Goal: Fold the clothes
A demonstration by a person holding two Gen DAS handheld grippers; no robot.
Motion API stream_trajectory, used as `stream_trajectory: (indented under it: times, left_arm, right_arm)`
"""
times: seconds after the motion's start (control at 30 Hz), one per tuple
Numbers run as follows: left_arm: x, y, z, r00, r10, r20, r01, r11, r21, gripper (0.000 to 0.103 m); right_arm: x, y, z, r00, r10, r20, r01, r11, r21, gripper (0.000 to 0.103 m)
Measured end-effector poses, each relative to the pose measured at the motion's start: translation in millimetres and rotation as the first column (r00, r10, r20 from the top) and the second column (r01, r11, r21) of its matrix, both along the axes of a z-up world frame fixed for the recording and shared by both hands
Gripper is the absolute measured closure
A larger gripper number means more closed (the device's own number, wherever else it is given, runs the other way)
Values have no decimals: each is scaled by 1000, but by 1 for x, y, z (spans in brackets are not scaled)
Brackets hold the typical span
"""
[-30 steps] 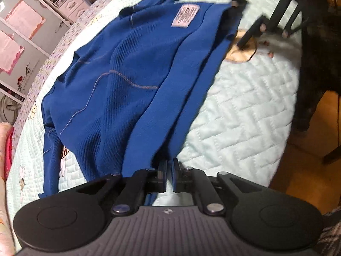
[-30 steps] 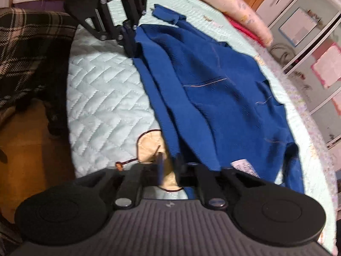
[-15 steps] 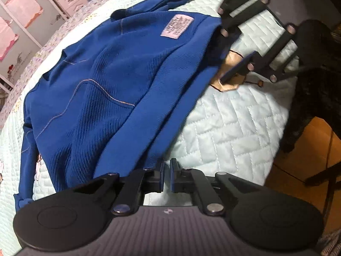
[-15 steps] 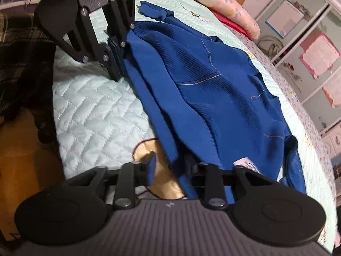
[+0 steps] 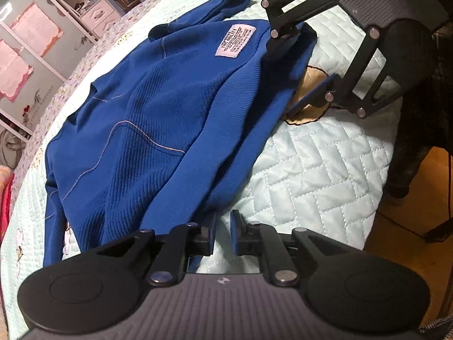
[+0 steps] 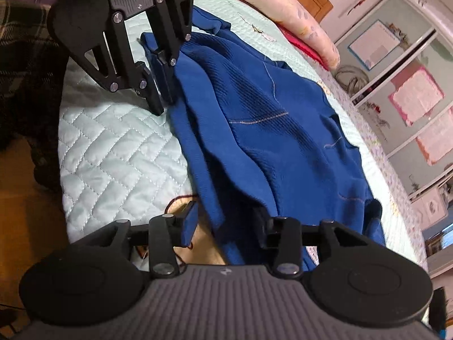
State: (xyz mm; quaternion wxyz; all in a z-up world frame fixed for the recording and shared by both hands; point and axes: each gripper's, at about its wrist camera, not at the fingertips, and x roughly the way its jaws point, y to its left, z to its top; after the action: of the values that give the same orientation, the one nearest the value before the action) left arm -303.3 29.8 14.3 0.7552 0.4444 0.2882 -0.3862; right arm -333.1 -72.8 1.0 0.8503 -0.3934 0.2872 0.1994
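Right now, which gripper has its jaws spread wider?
The right gripper: its jaws stand far apart astride the blue sweater's edge; the left gripper shows only a narrow gap.

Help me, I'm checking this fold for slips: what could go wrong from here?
Both claws are open at the blue sweater's near edge. The right claw straddles the hem, so pulling it away could drag the hem along. The left claw sits against loose fabric and might snag it. The sweater lies rippled on the quilt, so the next fold could set crooked.

White label [image 5: 235, 40] on sweater [image 5: 158, 119] reads "THE ABILITY".
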Motion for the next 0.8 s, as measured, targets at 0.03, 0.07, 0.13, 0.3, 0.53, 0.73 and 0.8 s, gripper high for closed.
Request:
stream_trajectory:
  times: [0.03,0.07,0.13,0.3,0.53,0.73,0.8]
  left_arm:
    - [-1,0,0,1000,-3,9,3,1000,2,92]
    - [-5,-1,-2,999,-14,33,14,1000,11,92]
    - [-15,-4,-6,994,-40,100,37,999,37,88]
    - [-18,-5,-8,989,-41,144,36,999,35,67]
    - [-14,-6,-5,988,-22,155,19,1000,18,60]
    - [-9,-13,-10,982,-41,187,37,999,25,57]
    - [-10,-18,-15,973,-62,222,54,998,41,57]
  right_arm:
    - [0,1,0,1000,-1,2,1,1000,0,60]
    - [0,0,0,1000,-4,1,4,1000,4,60]
    - [2,-2,1,1000,-12,-8,12,1000,21,60]
    - [9,-6,5,998,-33,-50,36,998,61,60]
    - [11,-7,5,996,-54,-67,60,994,91,60]
    - [11,0,3,996,-70,-48,74,994,82,60]
    - [11,3,2,997,-68,-34,71,995,75,60]
